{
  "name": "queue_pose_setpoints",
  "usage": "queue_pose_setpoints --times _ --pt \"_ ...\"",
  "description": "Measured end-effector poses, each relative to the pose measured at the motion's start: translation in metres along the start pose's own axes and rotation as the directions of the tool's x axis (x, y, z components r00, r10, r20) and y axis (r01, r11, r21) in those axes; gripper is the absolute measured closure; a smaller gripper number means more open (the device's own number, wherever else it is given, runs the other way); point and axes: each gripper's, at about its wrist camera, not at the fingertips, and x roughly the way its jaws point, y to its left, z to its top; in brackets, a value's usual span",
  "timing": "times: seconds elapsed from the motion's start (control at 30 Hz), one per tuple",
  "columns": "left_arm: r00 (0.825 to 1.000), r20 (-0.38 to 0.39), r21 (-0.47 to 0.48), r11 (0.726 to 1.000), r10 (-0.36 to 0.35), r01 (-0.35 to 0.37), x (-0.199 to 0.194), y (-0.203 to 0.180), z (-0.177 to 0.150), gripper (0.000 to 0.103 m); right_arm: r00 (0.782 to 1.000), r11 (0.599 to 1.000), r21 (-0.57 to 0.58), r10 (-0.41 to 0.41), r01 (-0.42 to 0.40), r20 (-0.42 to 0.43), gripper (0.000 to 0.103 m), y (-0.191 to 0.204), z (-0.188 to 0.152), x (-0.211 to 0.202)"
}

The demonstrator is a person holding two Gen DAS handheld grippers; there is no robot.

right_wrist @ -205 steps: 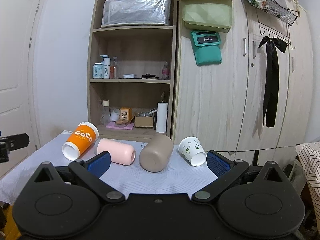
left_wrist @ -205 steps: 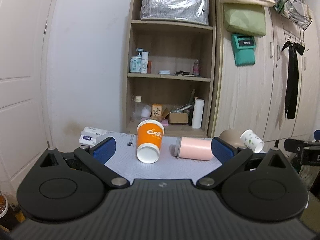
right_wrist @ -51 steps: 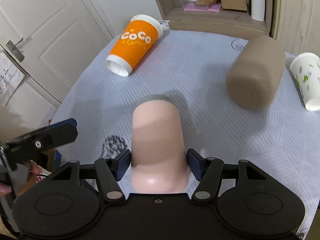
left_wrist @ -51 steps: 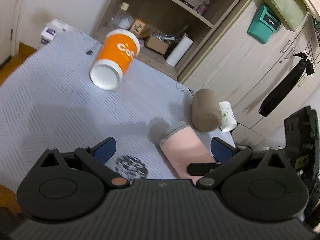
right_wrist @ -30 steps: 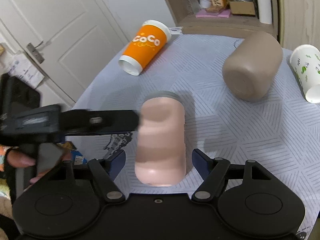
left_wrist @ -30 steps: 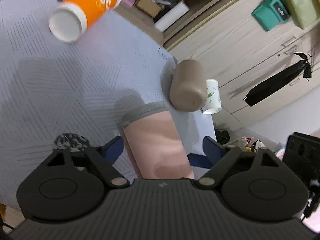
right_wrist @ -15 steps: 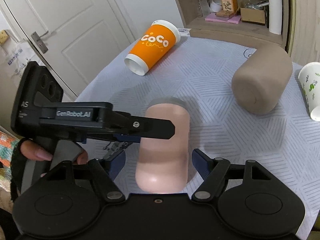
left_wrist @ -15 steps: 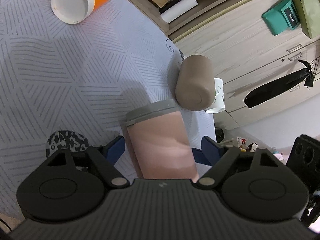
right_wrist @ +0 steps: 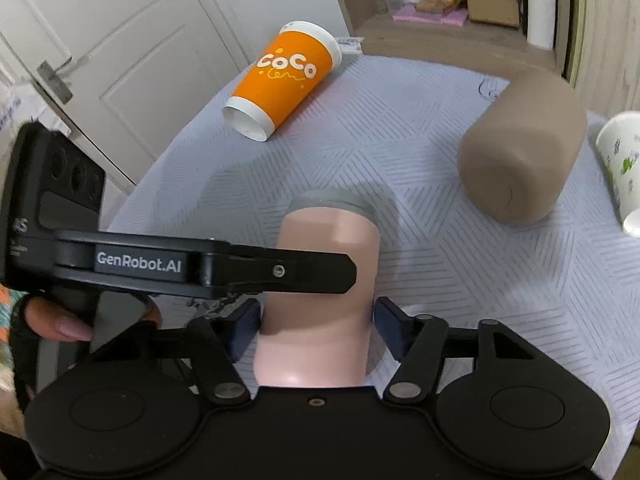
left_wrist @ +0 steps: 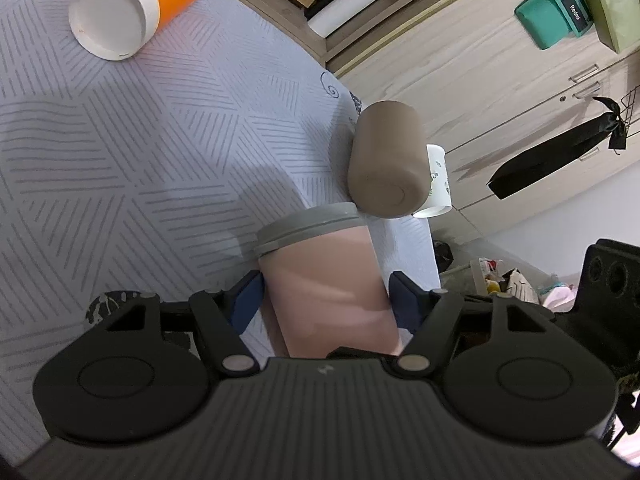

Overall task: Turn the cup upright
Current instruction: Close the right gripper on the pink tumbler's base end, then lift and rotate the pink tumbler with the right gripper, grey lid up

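Observation:
A pink cup with a grey lid (left_wrist: 324, 276) (right_wrist: 328, 280) is held over the table, lid end pointing away from both cameras. My left gripper (left_wrist: 326, 296) is shut on its body, blue pads against both sides. My right gripper (right_wrist: 318, 324) is also shut on the pink cup, nearer its base. In the right wrist view the left gripper's black finger (right_wrist: 248, 268) crosses in front of the cup from the left.
An orange CoCo paper cup (left_wrist: 140, 4) (right_wrist: 280, 80) lies on its side at the far left. A brown cup (left_wrist: 386, 164) (right_wrist: 520, 152) and a white floral paper cup (left_wrist: 438, 184) (right_wrist: 622, 168) lie at the right on the grey patterned tablecloth (left_wrist: 120, 140). A shelf and wardrobe stand behind.
My left gripper has closed onto the pink cup beside my right gripper. The cup has come slightly nearer to both cameras.

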Motion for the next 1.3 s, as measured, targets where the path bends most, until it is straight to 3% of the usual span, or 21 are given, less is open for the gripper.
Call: queue_pose_setpoints --times 0.3,0.5,0.93,1.1,1.3 --pt "0.998 0.067 0.186 0.983 -0.006 -0.006 -0.023 -0.014 -0.01 0.038 0.999 0.999 -0.033 -0.012 0.013 0.045 0.035 0.012 -0.01 -0.004" --pt "0.991 0.13 0.335 0.941 -0.004 -0.04 -0.049 -0.024 -0.022 0.039 0.993 0.996 -0.082 -0.016 0.025 0.117 0.035 0.031 -0.024 -0.013" --pt "0.976 0.219 0.514 0.848 0.014 -0.128 -0.081 -0.04 -0.022 0.042 0.965 0.967 -0.219 -0.071 0.129 0.254 0.035 0.066 -0.035 -0.01" --pt "0.965 0.261 0.548 0.823 0.003 -0.151 -0.083 -0.041 -0.011 0.042 0.941 0.939 -0.274 -0.117 0.209 0.316 0.035 0.077 -0.03 -0.002" --pt "0.956 0.294 0.575 0.798 0.007 -0.183 -0.075 -0.038 0.005 0.042 0.893 0.89 -0.311 -0.192 0.333 0.406 0.035 0.082 -0.018 0.015"
